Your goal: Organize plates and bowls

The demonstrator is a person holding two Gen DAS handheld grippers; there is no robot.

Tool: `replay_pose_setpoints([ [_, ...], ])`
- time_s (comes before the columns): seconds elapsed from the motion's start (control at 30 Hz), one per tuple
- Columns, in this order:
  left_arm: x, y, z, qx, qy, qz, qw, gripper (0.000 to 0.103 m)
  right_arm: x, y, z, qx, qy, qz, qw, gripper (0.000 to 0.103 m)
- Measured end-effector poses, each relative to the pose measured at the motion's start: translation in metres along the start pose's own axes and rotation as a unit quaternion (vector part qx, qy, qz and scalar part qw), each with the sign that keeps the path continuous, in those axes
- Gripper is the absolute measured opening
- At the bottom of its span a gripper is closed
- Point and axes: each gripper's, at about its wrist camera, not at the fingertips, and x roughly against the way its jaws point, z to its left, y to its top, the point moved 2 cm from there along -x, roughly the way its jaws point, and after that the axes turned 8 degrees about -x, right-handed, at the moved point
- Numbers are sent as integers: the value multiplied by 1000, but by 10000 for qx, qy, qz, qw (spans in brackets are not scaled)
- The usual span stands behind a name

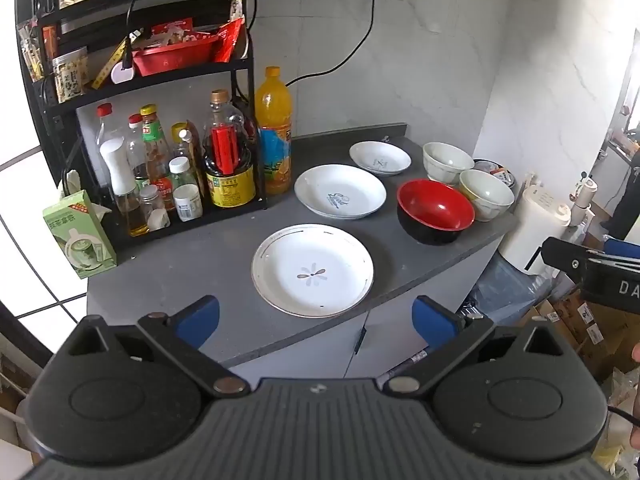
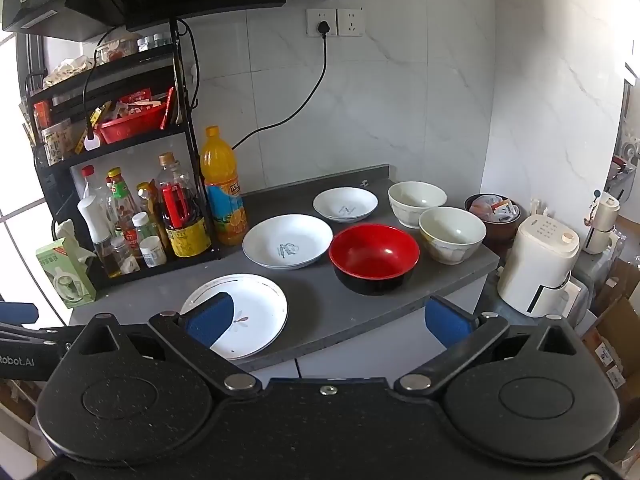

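Note:
On the grey counter [image 1: 192, 264] lie a flower-print plate [image 1: 313, 270] [image 2: 256, 312] at the front, a white plate with a blue mark [image 1: 340, 191] [image 2: 287, 247] behind it, and a small dish [image 1: 380, 158] [image 2: 345, 204] at the back. A red-and-black bowl [image 1: 435, 211] [image 2: 374, 257] stands right of the plates, with two cream bowls [image 1: 447, 162] [image 1: 485, 194] [image 2: 417, 202] [image 2: 452, 234] beyond it. My left gripper [image 1: 316, 322] hangs open before the counter's front edge, just short of the flower plate. My right gripper [image 2: 330, 320] is open too, its left pad overlapping that plate in view.
A black rack [image 1: 152, 80] of sauce bottles, an orange juice bottle [image 1: 274, 132] and a green box [image 1: 80, 234] crowd the counter's left. A white appliance [image 2: 538, 266] and a brown container [image 2: 494, 210] stand off the right end. Cardboard boxes lie on the floor at right.

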Motion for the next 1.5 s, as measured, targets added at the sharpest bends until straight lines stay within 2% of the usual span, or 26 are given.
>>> replay_pose_setpoints([
  [1.5,0,-4,8,266,136,15,9996,102,-3,1,9,27,-50,-9,10000,103],
])
